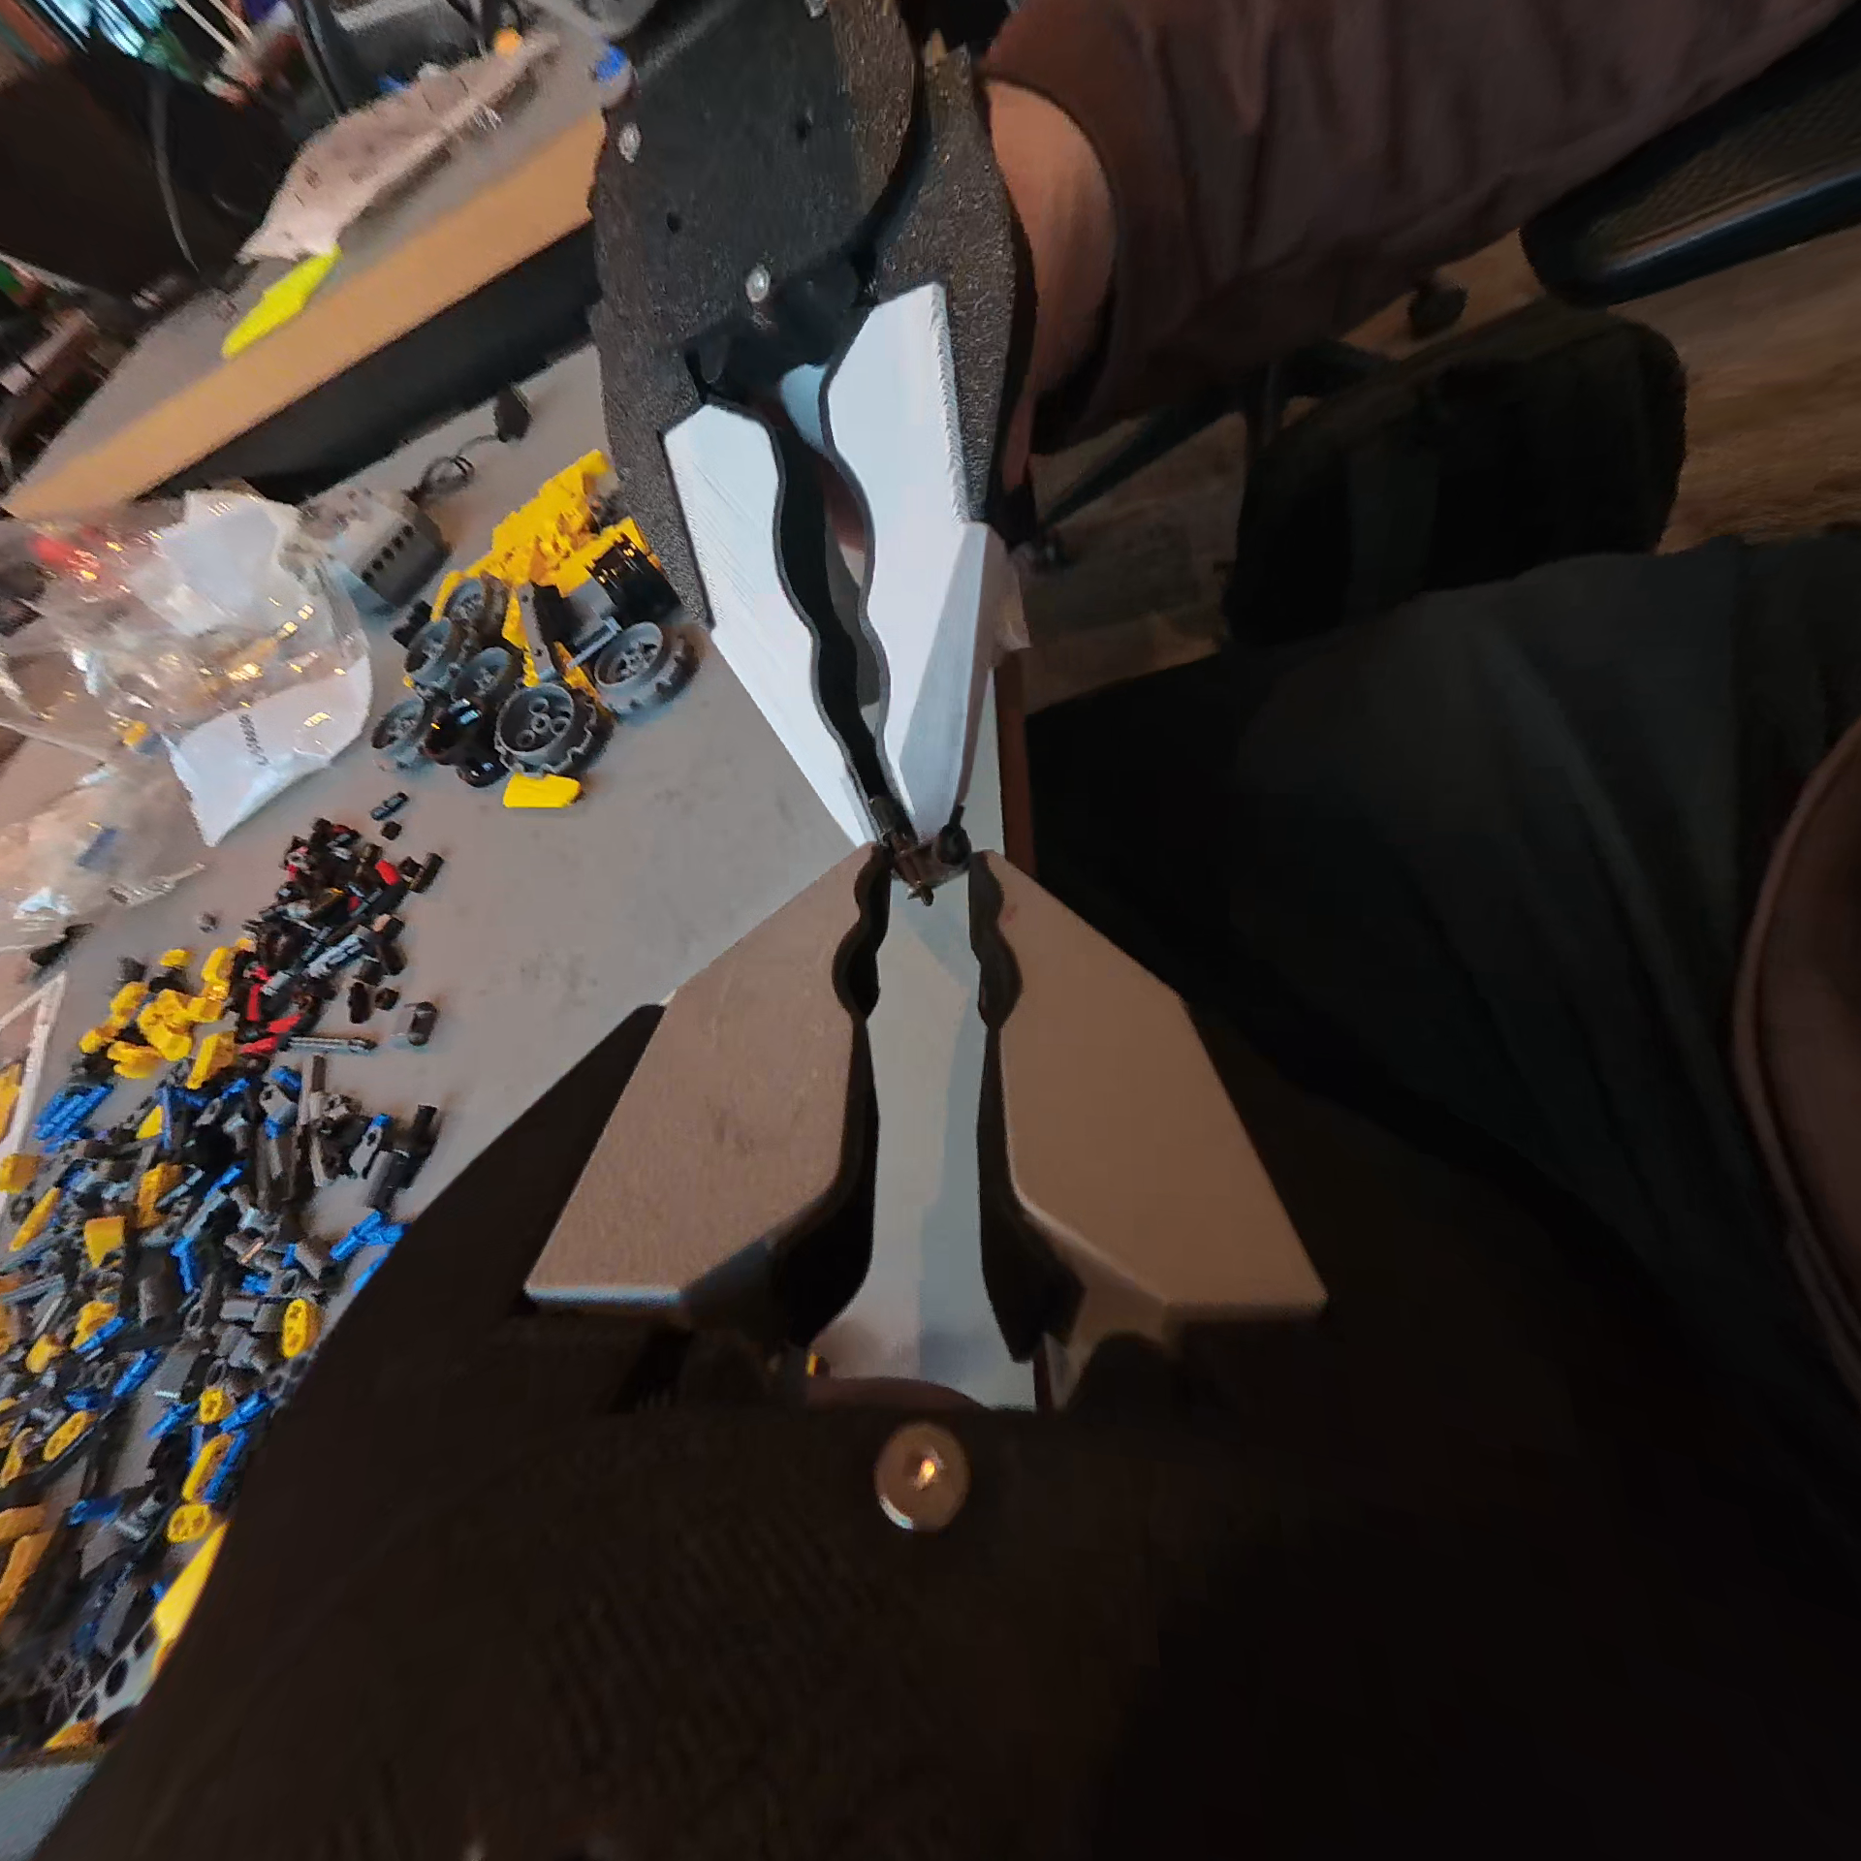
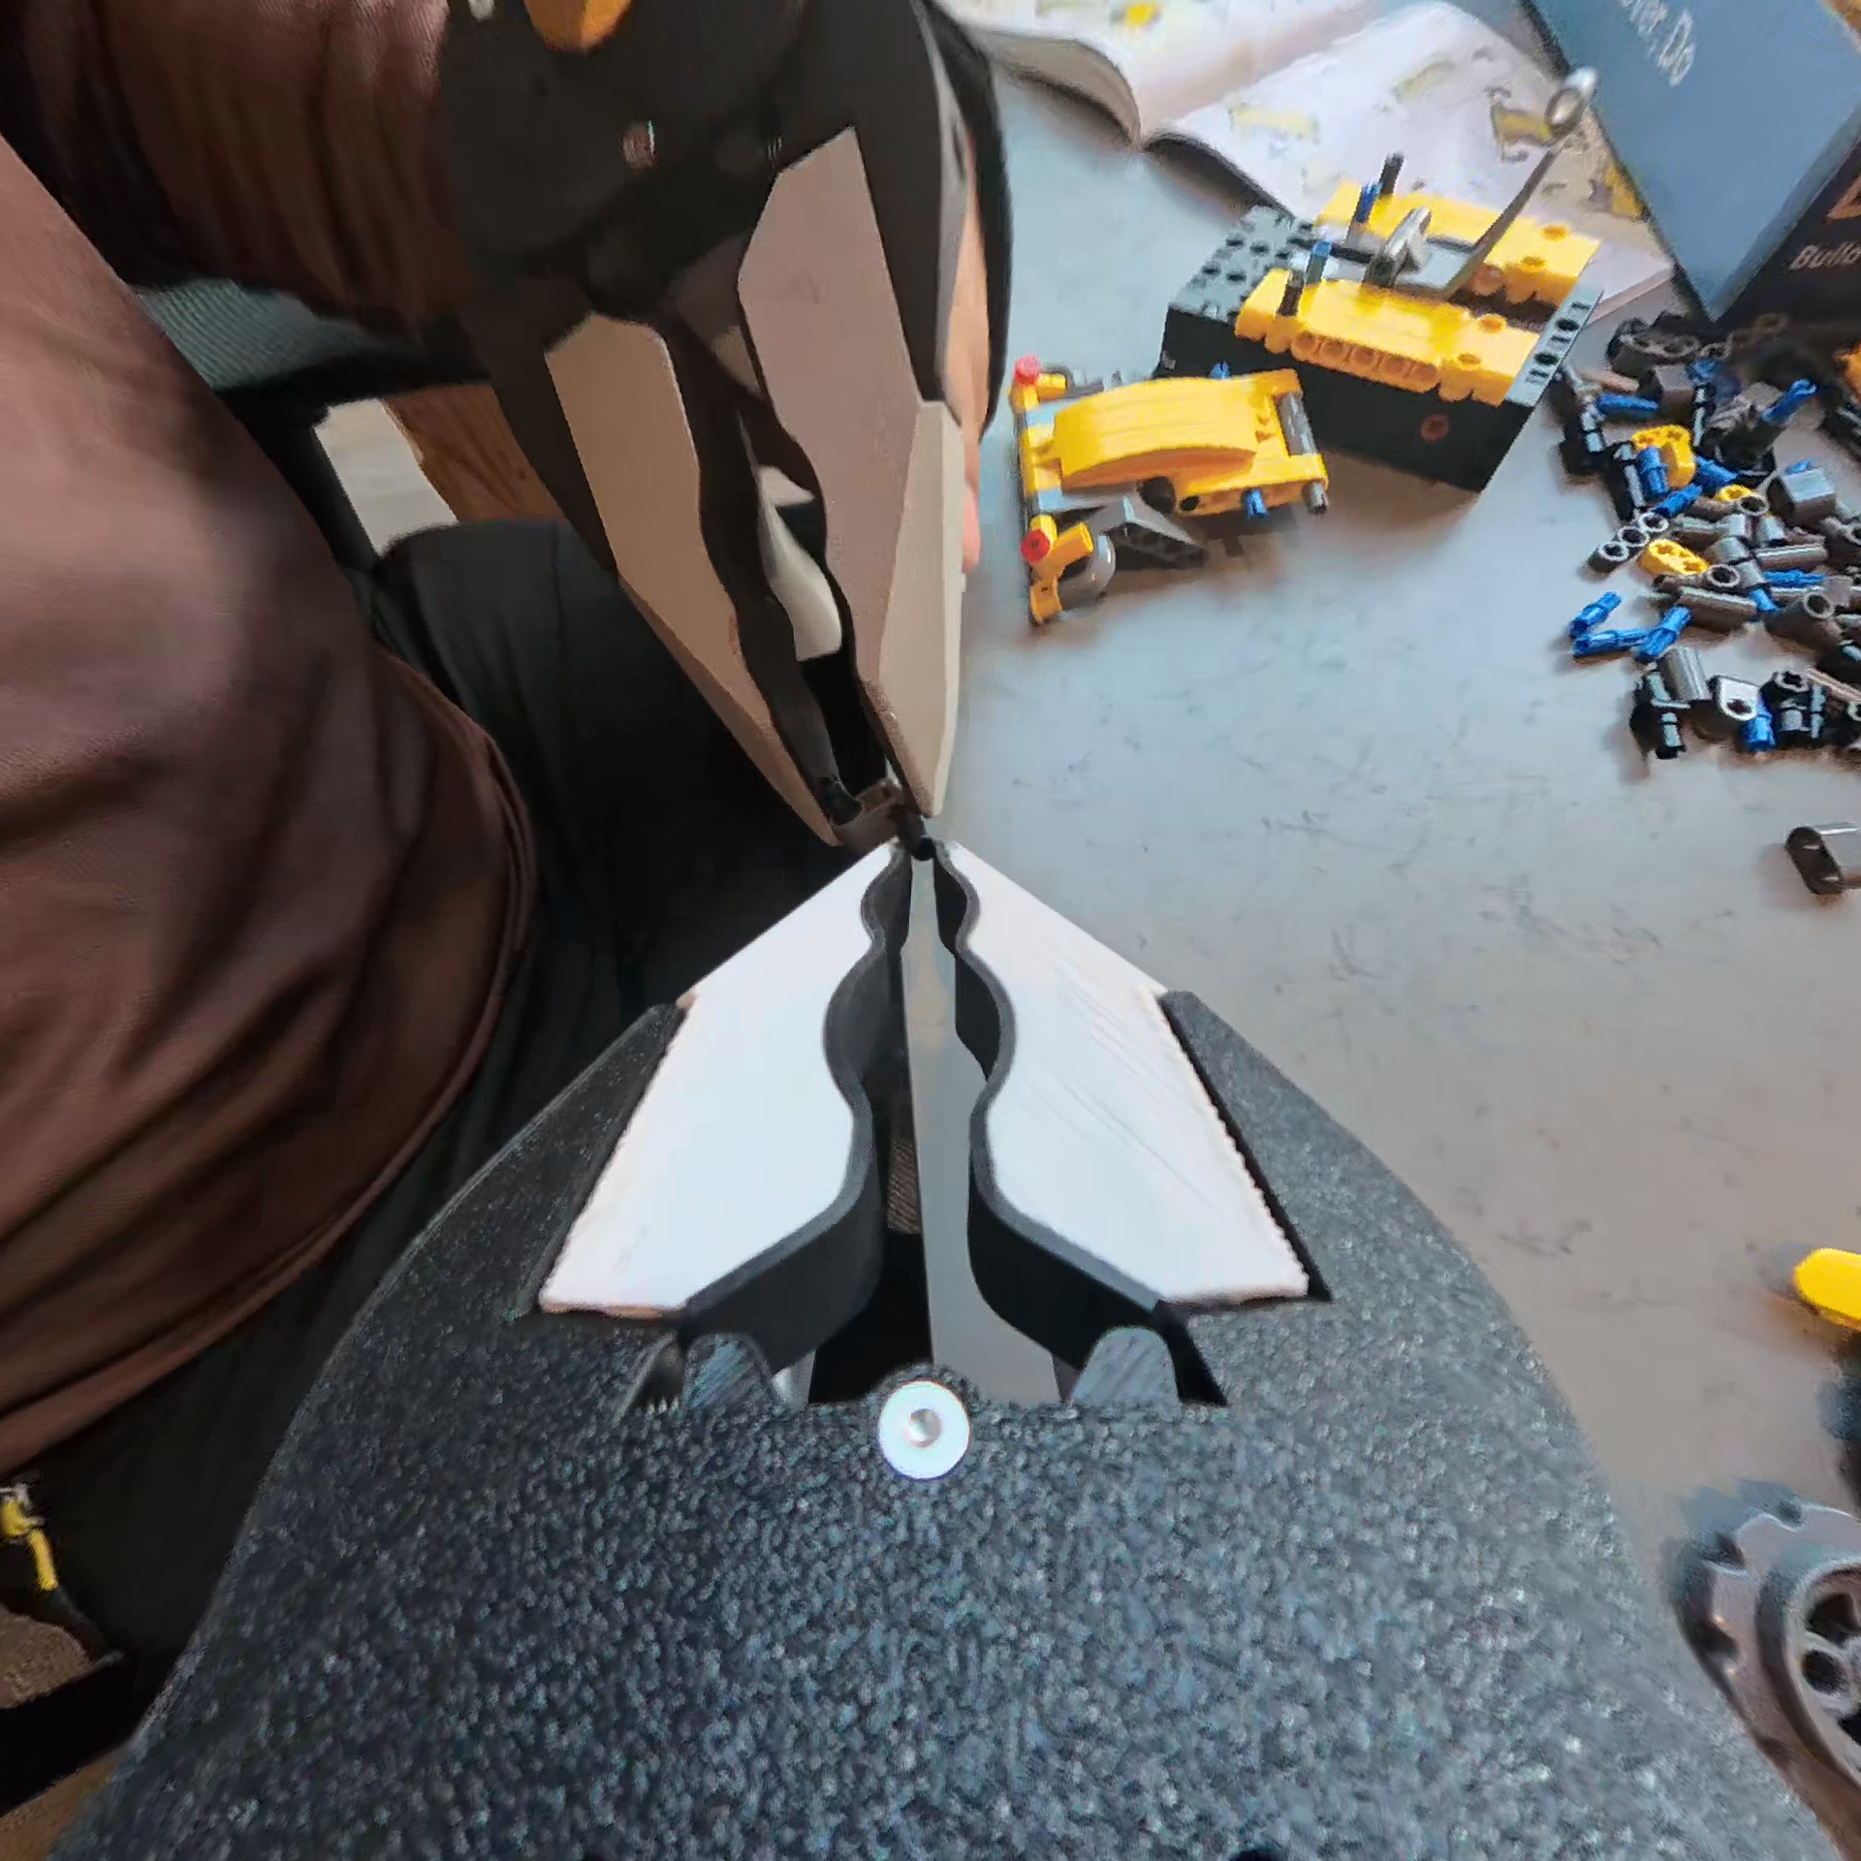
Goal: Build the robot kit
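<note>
My left gripper (image 1: 926, 861), with tan-grey fingers, is shut on a small grey connector piece (image 1: 918, 868) at its tips, just off the grey table's edge (image 1: 992, 765). In the right wrist view it comes down from above (image 2: 878, 798) with the grey piece (image 2: 864, 801) between its pads. My right gripper (image 2: 920, 852), with white fingers, meets it tip to tip. It is shut on a thin black pin (image 2: 920, 848) that sticks out of the grey piece. It also shows in the left wrist view (image 1: 894, 814), coming from above.
A pile of small black, blue and yellow parts (image 1: 201, 1158), a yellow wheeled model (image 1: 544, 645) and a clear bag (image 1: 181, 624) lie on the table. Yellow assemblies (image 2: 1158, 453), a booklet (image 2: 1309, 101), loose parts (image 2: 1712, 564) and a wheel (image 2: 1803, 1652) lie to my right. A person's brown sleeve (image 2: 201, 705) is close.
</note>
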`<state>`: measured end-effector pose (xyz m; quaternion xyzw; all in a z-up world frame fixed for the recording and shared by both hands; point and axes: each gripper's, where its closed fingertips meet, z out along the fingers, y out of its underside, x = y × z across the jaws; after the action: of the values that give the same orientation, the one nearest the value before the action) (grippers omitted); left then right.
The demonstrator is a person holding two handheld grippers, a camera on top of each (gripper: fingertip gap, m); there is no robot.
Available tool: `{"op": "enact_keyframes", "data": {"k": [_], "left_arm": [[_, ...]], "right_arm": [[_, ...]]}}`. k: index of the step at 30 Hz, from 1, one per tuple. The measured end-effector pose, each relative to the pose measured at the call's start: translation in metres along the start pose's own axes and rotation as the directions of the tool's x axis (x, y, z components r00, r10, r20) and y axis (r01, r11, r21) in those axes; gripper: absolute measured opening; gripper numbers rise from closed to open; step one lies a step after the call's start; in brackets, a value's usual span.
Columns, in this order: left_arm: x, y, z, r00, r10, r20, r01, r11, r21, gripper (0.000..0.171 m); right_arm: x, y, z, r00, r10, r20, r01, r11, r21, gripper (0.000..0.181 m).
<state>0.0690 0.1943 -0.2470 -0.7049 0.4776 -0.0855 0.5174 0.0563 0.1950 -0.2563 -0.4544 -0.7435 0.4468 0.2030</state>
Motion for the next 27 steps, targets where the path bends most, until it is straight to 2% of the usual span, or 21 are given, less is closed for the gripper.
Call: {"op": "enact_keyframes", "data": {"k": [3,6,10,12,18,22,27], "left_arm": [[-0.002,-0.014,-0.01,0.998,0.0,0.058,-0.006,0.994,0.108,0.013],[-0.003,-0.033,-0.028,0.994,-0.077,0.074,0.053,0.959,0.277,0.013],[-0.001,-0.042,-0.045,0.98,-0.199,0.021,0.171,0.888,0.427,0.013],[-0.003,-0.045,-0.052,0.972,-0.234,0.002,0.205,0.856,0.475,0.013],[-0.009,-0.046,-0.058,0.97,-0.24,0.029,0.193,0.839,0.509,0.013],[-0.012,-0.045,-0.06,0.965,-0.254,0.058,0.189,0.836,0.515,0.013],[-0.027,-0.037,-0.06,0.934,-0.321,0.157,0.207,0.845,0.494,0.013]], "right_arm": [[-0.005,-0.013,-0.007,0.994,0.087,0.067,-0.094,0.99,0.108,0.005],[-0.012,-0.032,-0.018,0.977,0.139,0.162,-0.175,0.957,0.233,0.009],[-0.024,-0.067,-0.038,0.955,0.108,0.278,-0.224,0.875,0.429,0.009],[-0.028,-0.074,-0.039,0.957,0.082,0.277,-0.205,0.868,0.452,0.008],[-0.026,-0.08,-0.018,0.952,0.123,0.281,-0.232,0.887,0.399,0.014],[-0.025,-0.083,-0.011,0.955,0.122,0.27,-0.224,0.892,0.392,0.005],[-0.009,-0.087,-0.008,0.983,0.127,0.135,-0.172,0.893,0.415,0.002]]}}
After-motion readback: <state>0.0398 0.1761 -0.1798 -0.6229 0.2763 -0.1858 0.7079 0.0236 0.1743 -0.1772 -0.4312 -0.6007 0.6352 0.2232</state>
